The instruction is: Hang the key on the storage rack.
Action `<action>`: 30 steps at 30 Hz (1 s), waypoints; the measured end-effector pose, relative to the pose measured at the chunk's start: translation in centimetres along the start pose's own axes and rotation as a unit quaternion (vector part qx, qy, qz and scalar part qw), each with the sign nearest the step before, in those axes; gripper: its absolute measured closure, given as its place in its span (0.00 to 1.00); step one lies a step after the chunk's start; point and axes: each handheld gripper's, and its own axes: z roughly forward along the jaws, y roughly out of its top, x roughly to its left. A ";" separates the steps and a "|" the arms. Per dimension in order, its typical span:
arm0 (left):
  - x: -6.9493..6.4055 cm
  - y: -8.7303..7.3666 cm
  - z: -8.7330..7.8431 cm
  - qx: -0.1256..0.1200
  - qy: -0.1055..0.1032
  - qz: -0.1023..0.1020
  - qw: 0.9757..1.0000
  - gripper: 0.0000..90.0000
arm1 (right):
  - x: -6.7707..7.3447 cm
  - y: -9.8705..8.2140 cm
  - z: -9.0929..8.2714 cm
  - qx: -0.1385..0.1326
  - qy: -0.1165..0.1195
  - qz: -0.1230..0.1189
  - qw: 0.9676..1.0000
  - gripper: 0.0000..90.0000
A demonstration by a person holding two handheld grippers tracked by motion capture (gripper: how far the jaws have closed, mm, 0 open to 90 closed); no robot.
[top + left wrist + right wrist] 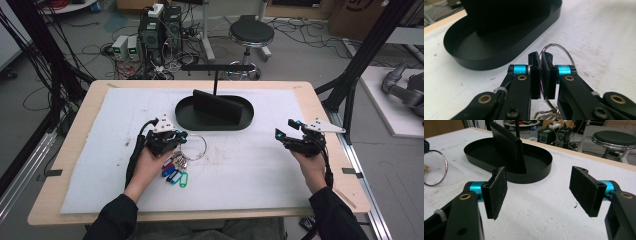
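A large metal key ring (196, 146) lies on the white mat, with keys and coloured tags (176, 173) bunched at its near side. My left gripper (181, 136) is shut on the ring's wire; in the left gripper view the ring (564, 51) arcs out from between the closed pads of the gripper (541, 62). My right gripper (286, 128) hovers open over the mat at the right, nothing between its pads (498, 191). The ring (437, 168) also shows at the far left of the right gripper view.
A black oval tray (186, 117) with an upright black block (218, 106) and a T-shaped stand (215, 70) sits at the table's back centre. The wooden table edge (320, 107) borders the mat. A stool (251, 34) and electronics stand on the floor beyond.
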 end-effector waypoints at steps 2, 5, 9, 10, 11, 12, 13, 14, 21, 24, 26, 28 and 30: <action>-0.4 0.2 -0.3 -0.006 -0.006 0.008 1.000 0.96 | 0.0 0.0 0.0 0.001 0.000 0.000 1.000 0.34; -1.1 0.5 -0.8 -0.015 -0.018 0.017 1.000 0.96 | 0.0 0.0 0.0 0.001 0.000 0.001 1.000 0.34; -1.9 0.6 -1.2 -0.023 -0.030 0.023 0.999 0.95 | 0.0 0.0 0.0 0.000 0.000 0.000 1.000 0.34; -2.0 0.5 -1.2 -0.028 -0.034 0.022 0.999 0.95 | 0.0 0.0 0.0 -0.001 0.000 0.000 1.000 0.34; -2.0 0.4 -1.3 -0.031 -0.038 0.019 0.999 0.95 | 0.0 0.0 0.0 -0.001 0.000 0.000 1.000 0.34; -2.0 0.3 -1.3 -0.033 -0.039 0.016 0.999 0.95 | 0.0 0.0 0.0 0.000 0.000 0.000 1.000 0.34; -2.0 0.3 -1.4 -0.033 -0.040 0.018 0.998 0.95 | 0.0 0.0 0.0 0.000 0.000 0.000 1.000 0.34; -2.0 0.3 -1.4 -0.033 -0.040 0.017 0.999 0.95 | 0.0 0.0 0.0 0.000 -0.001 0.000 1.000 0.34; -2.2 0.1 -0.9 -0.018 -0.057 0.023 0.998 0.90 | 0.0 0.0 0.0 0.001 0.000 0.002 1.000 0.34; -2.2 0.0 -0.8 -0.012 -0.061 0.024 0.998 0.90 | 0.0 0.0 0.1 0.001 0.000 0.001 1.000 0.34; -2.1 -0.1 -0.6 -0.006 -0.066 0.027 0.997 0.90 | 0.0 0.0 0.0 0.001 0.000 0.000 1.000 0.34; -2.1 -0.2 -0.5 0.004 -0.068 0.028 0.997 0.90 | 0.0 0.0 0.0 0.001 0.000 0.002 1.000 0.34; -2.1 -0.3 -0.4 0.009 -0.070 0.030 0.997 0.91 | 0.0 0.0 0.0 0.001 0.000 0.003 1.000 0.34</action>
